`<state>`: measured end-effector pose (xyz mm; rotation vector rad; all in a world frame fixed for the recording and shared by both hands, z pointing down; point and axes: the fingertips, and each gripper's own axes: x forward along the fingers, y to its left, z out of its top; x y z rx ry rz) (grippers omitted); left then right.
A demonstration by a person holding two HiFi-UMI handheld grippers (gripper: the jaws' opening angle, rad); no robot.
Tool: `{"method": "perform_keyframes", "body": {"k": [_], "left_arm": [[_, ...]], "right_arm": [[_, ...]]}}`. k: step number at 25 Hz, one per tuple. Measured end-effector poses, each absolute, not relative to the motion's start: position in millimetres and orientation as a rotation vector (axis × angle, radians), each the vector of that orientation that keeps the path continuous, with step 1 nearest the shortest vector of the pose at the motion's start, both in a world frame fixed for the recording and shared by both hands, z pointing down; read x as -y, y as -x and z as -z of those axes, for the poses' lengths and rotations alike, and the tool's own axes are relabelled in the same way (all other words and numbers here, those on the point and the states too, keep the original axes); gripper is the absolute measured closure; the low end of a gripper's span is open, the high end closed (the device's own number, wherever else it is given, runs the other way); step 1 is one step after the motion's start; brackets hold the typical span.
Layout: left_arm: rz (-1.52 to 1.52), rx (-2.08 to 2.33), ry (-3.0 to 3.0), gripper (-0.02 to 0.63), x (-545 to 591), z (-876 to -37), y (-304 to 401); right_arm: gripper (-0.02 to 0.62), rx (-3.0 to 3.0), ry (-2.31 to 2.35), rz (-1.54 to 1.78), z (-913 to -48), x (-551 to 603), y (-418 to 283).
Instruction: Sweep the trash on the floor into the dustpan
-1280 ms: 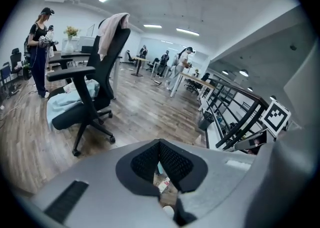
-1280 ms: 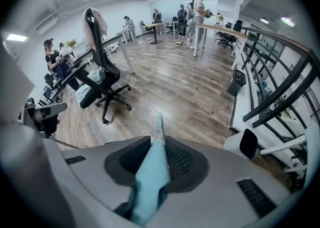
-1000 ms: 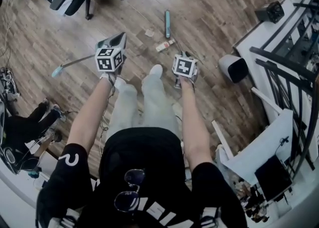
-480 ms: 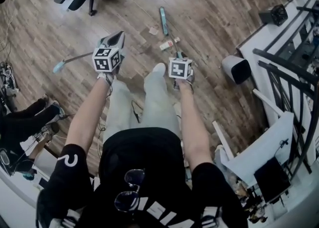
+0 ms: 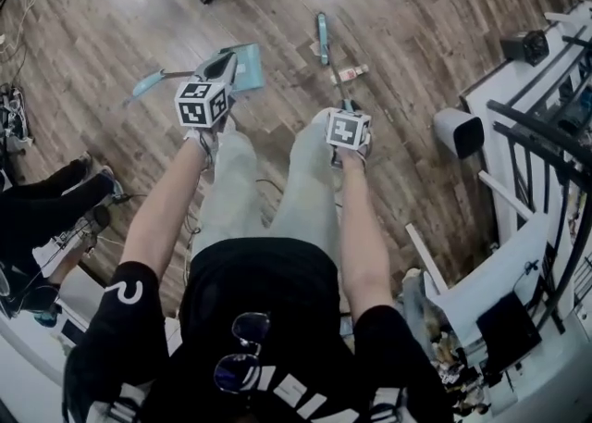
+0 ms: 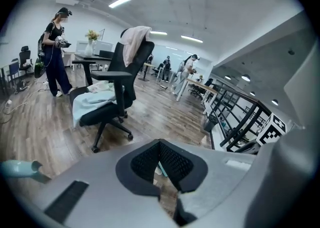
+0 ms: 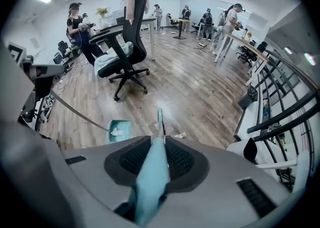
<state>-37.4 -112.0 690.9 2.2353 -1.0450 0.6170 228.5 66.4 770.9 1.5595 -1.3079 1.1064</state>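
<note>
Dustpan (image 5: pixel 248 69) now shows beside the left gripper (image 5: pixel 222 65); right gripper (image 5: pixel 344 103) holds broom (image 5: pixel 323 37).

A teal dustpan (image 5: pixel 245 68) and teal broom (image 5: pixel 322 37), whitish trash (image 5: pixel 351 73), a brown wood-plank floor (image 5: pixel 416 5), a black chair (image 7: pixel 131 32), and black-and-white square markers on the grey, black-padded left claw (image 6: pixel 161 168) and right claw (image 7: pixel 152 158).

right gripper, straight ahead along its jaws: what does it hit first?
The right gripper is shut on the teal broom, so that leads; following it, likely the wooden floor at the broom head. Depth unclear.
</note>
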Motion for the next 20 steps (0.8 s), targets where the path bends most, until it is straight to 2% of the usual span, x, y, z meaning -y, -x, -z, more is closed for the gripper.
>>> {"method": "perform_keyframes", "body": {"k": [9,20], "left_arm": [[-0.619,1.053,-2.218,0.607,101,-690,165],[-0.611,1.077,-2.189,0.607,109,-696,254]], "right_arm": [[0.511,1.302,-1.574,-1.188,-768,-93,-96],[0.511,1.26,-1.591,-1.203,-767,-93,-19]]}}
